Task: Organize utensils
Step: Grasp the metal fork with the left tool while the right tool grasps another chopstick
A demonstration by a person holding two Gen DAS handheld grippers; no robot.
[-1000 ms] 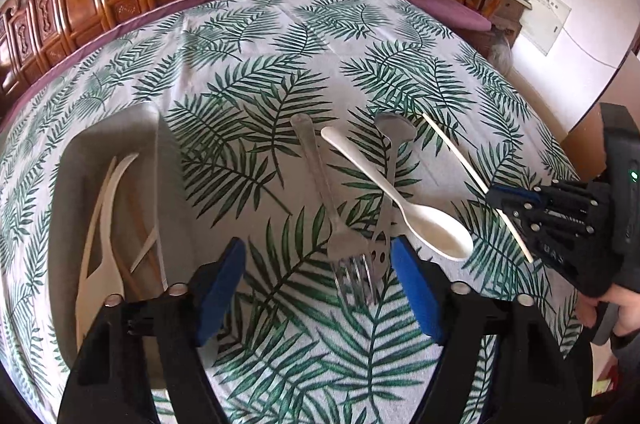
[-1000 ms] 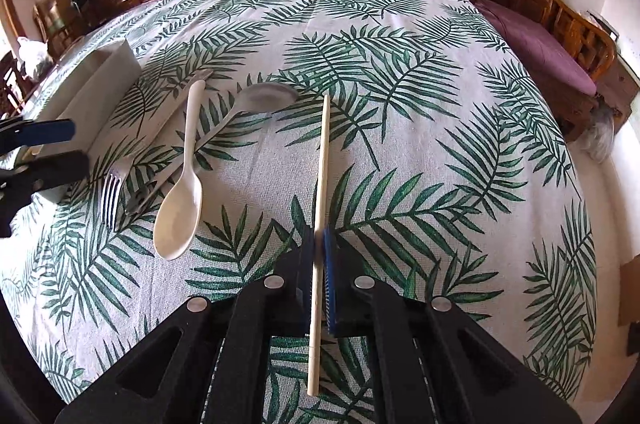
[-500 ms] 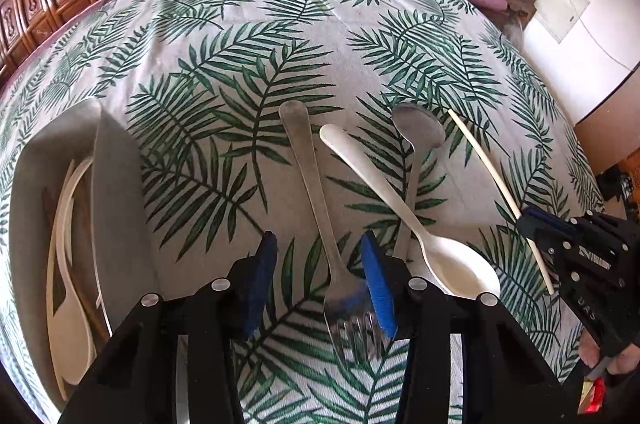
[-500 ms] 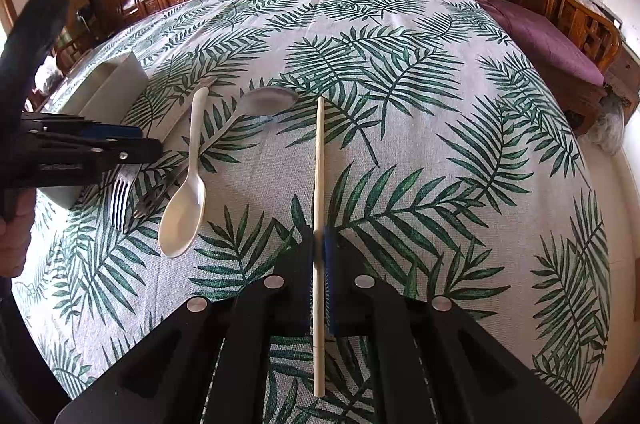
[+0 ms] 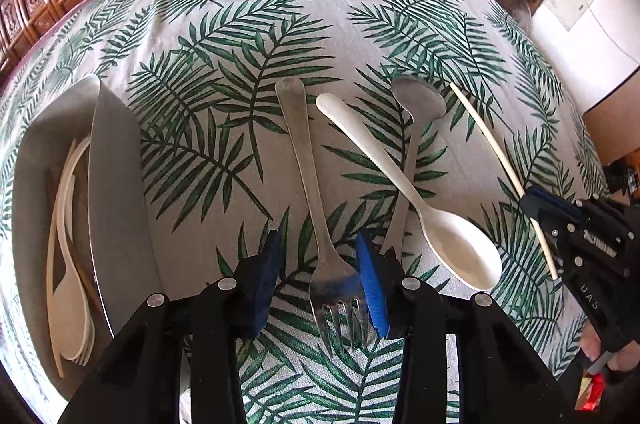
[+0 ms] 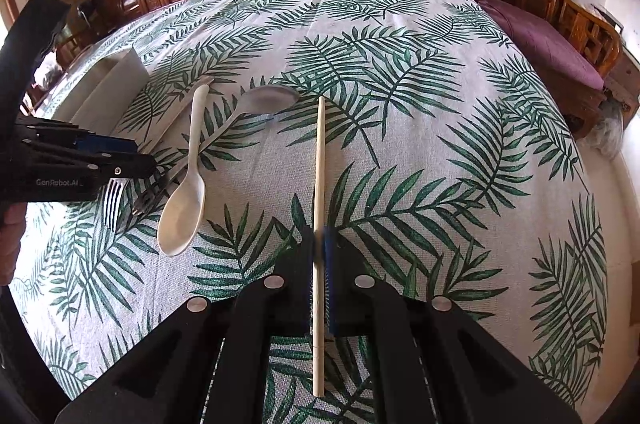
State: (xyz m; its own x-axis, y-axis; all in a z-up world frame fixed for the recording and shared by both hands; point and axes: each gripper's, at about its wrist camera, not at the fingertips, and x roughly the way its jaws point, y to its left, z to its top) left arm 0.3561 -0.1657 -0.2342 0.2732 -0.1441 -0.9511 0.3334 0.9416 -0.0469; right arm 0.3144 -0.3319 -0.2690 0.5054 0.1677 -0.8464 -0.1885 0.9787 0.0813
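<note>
A: Left gripper [image 5: 318, 276] is down over the metal fork [image 5: 308, 192], blue pads either side of the fork's neck, and the jaws have just been closing in. There's a gap on the left side; on the right I can't tell whether the pad touches the steel, so no firm grip.

B: And the right gripper [image 6: 319, 252]?

A: Clamped tight on the pale chopstick [image 6: 318, 184], which runs between the pads and points toward 12 o'clock in its own camera. Its back end sticks out toward 6 o'clock.

B: Where's everything else on the palm-leaf tablecloth [image 5: 248, 36]?

A: In the left view, the white plastic spoon [image 5: 416, 196] lies at 3 o'clock from the fork, bowl toward the camera, its handle crossing over a metal spoon [image 5: 412, 128] whose bowl sits out at 1 o'clock. The chopstick is farther round at 3 o'clock, with the right gripper on it.

B: The tray?

A: Grey tray [image 5: 116, 184] at 9 o'clock from the fork, well apart. Inside I see white utensils [image 5: 68, 264] stacked together along with something dark and wooden, too hidden to name.

B: Any hands?

A: A bit of hand [image 6: 10, 240] behind the left gripper, at 9 o'clock in the right view.
</note>
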